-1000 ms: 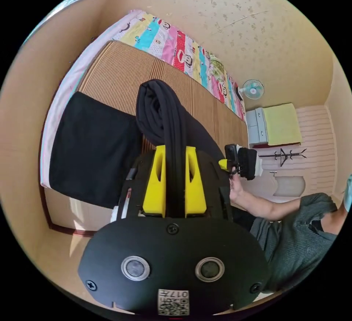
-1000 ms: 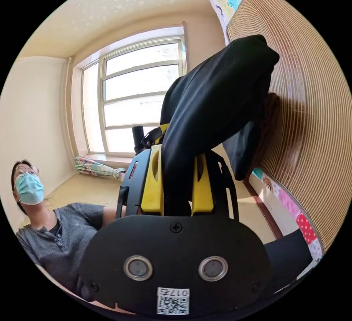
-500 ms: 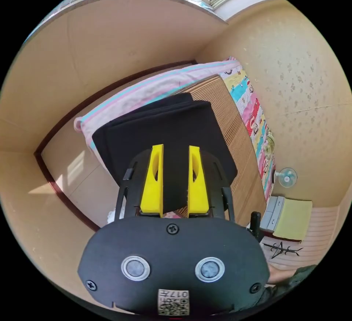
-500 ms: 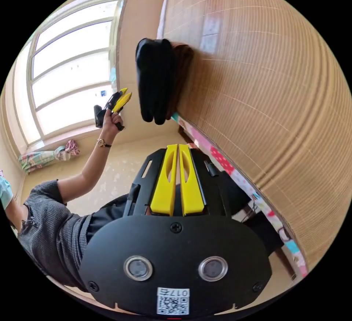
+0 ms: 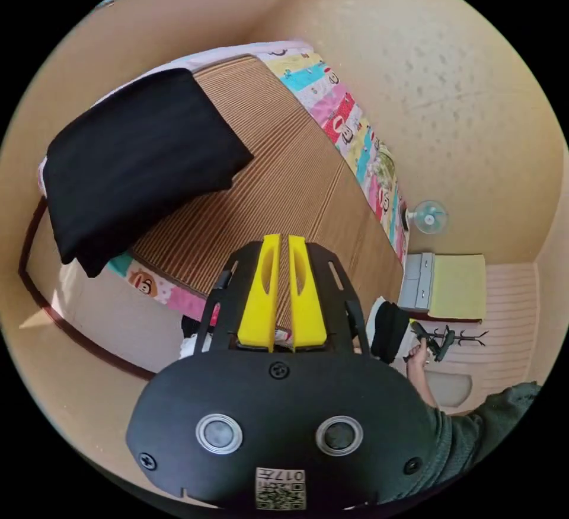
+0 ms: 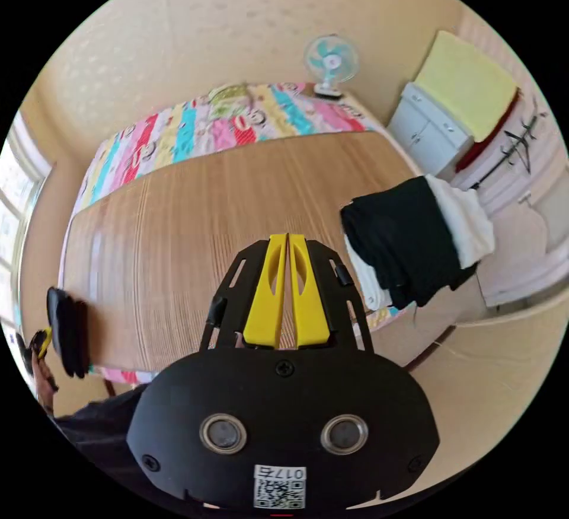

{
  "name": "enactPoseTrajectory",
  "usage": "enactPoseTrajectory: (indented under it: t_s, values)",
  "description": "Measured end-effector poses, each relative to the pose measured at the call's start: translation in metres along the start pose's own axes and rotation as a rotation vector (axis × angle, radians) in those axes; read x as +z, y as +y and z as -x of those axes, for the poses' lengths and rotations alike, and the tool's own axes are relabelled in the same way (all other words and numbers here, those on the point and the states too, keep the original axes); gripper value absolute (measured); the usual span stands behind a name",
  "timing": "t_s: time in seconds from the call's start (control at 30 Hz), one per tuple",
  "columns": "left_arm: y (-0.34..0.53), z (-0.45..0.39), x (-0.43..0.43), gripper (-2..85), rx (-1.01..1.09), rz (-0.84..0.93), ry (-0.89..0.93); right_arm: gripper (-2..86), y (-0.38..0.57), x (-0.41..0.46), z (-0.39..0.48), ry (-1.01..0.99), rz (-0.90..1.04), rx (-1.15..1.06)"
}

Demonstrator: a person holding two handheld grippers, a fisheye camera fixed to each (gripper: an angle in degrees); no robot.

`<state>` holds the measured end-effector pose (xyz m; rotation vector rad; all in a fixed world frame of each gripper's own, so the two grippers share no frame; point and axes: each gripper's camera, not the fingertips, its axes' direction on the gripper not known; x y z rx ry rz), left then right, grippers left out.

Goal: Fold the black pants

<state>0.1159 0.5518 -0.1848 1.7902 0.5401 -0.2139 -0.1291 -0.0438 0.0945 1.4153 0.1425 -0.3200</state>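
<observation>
The black pants lie folded in a flat stack on the brown bamboo mat, at one corner of the bed and partly over its edge. My left gripper hangs away from them over the mat's near edge, jaws shut with nothing between them. In the right gripper view the pants are a dark bundle at the mat's far left end, with the left gripper just beside them in a hand. My right gripper is shut and empty above the mat's middle.
A stack of black and white folded clothes sits at the mat's other end. Beyond it stand a white cabinet with a yellow cloth and a small fan. A patterned quilt runs along the wall. A hand holds the right gripper.
A second ago both grippers were shut on the lifted pants. They laid them on the folded stack and let go; the left gripper shut, and both have drawn back, the right one turning along the bed.
</observation>
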Motion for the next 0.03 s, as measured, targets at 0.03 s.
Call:
enactPoseTrajectory:
  t_s: [0.03]
  values:
    - [0.0019, -0.0126, 0.011, 0.1, 0.004, 0.027, 0.028, 0.5, -0.0027, 0.0038, -0.0217, -0.061, 0.022, 0.058]
